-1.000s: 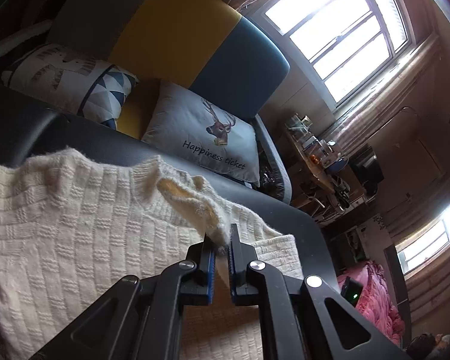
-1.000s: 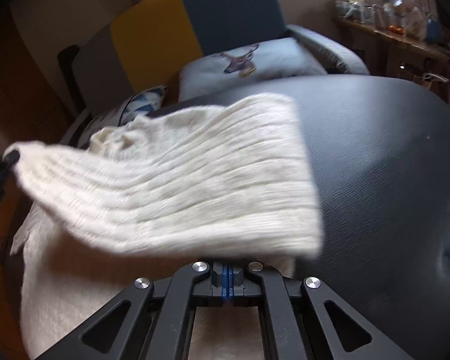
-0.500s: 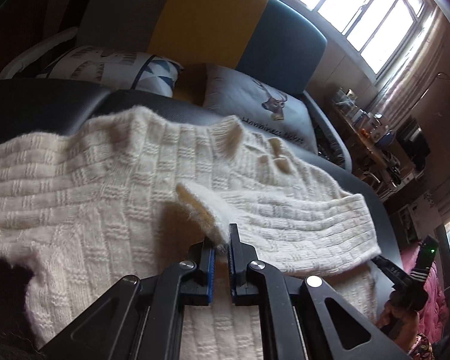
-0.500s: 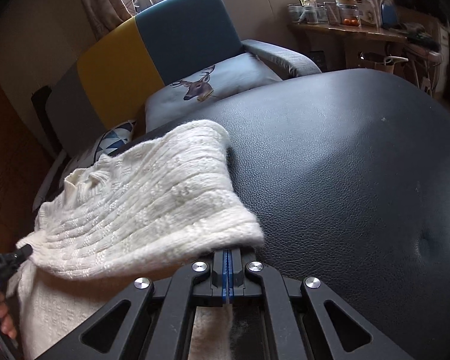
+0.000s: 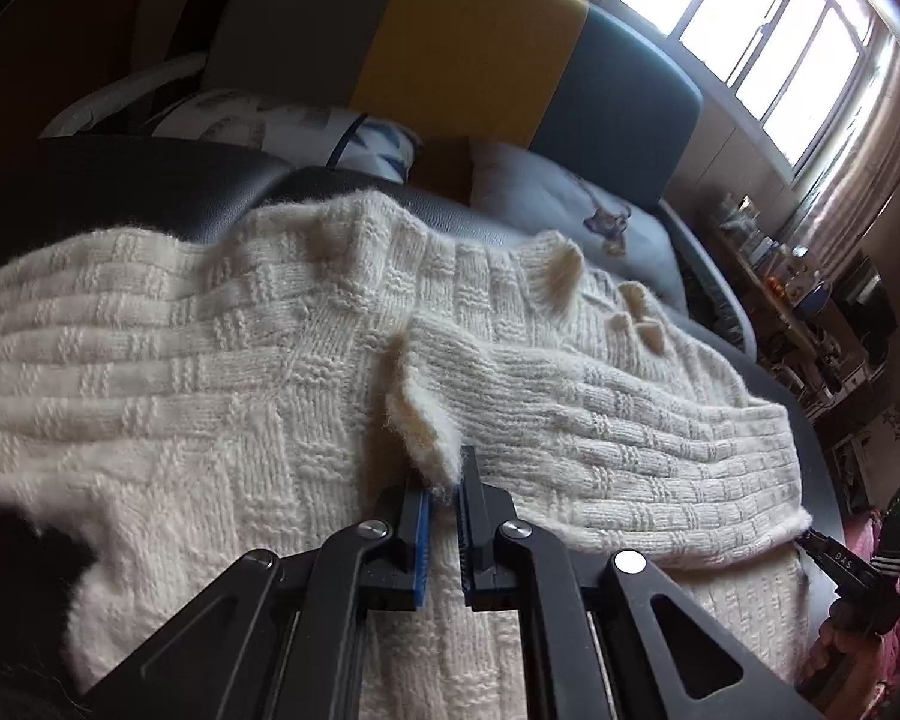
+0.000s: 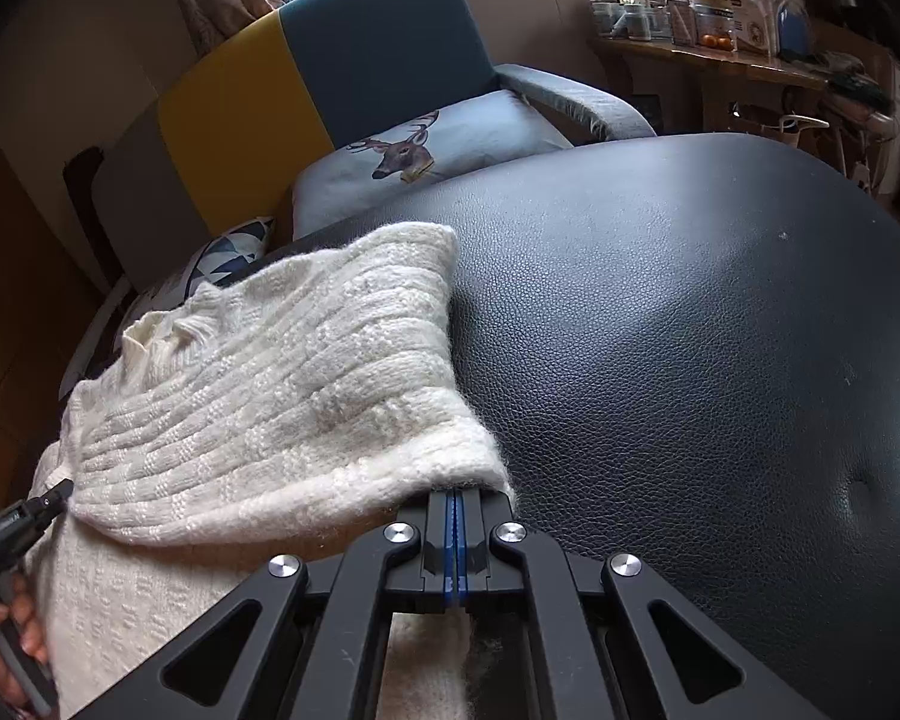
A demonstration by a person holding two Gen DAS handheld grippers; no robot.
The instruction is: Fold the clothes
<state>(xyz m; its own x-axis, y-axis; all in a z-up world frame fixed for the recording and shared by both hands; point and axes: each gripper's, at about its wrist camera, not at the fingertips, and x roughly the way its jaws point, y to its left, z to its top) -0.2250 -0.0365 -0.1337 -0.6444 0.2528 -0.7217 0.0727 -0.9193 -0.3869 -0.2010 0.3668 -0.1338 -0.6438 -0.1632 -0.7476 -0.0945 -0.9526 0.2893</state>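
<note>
My left tongs (image 5: 444,483) pinched sweater (image 5: 210,360) corner, right tongs (image 6: 455,495) clamped hem; soft, floppy knit, best gripped by edges.

A black leather-look table (image 6: 690,312) with a pebbled, slightly dimpled top carries a cream knitted sweater (image 5: 222,372), which lies spread flat on it (one part folded back over the rest). Right of the sweater the top lies bare.
</note>
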